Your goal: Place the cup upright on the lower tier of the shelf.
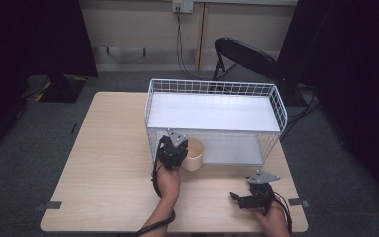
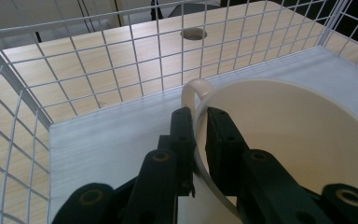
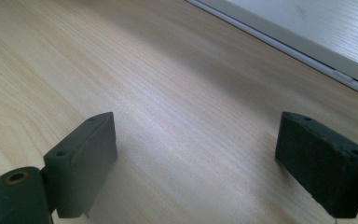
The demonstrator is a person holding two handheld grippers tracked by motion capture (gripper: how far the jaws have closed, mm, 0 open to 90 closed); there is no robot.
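Observation:
A cream mug [image 1: 195, 154] stands at the open front of the white wire rack [image 1: 216, 89], on its lower shelf [image 2: 98, 149]. My left gripper [image 1: 173, 148] is shut on the cream mug [image 2: 298, 140], with one jaw inside the rim and one outside, just beside the handle [image 2: 193, 91]. The right gripper [image 1: 239, 199] rests near the table's front right, jaws wide open, pointing left. In the right gripper view its pads [image 3: 81, 161] hover over bare wood with nothing between them.
The wire rack has a white upper shelf [image 1: 212, 111] and mesh walls close around the mug. A light wooden table [image 1: 108, 163] carries everything. A black folding chair [image 1: 246, 57] stands behind the table. A round hole in the tabletop [image 2: 193, 33] shows beyond the mesh.

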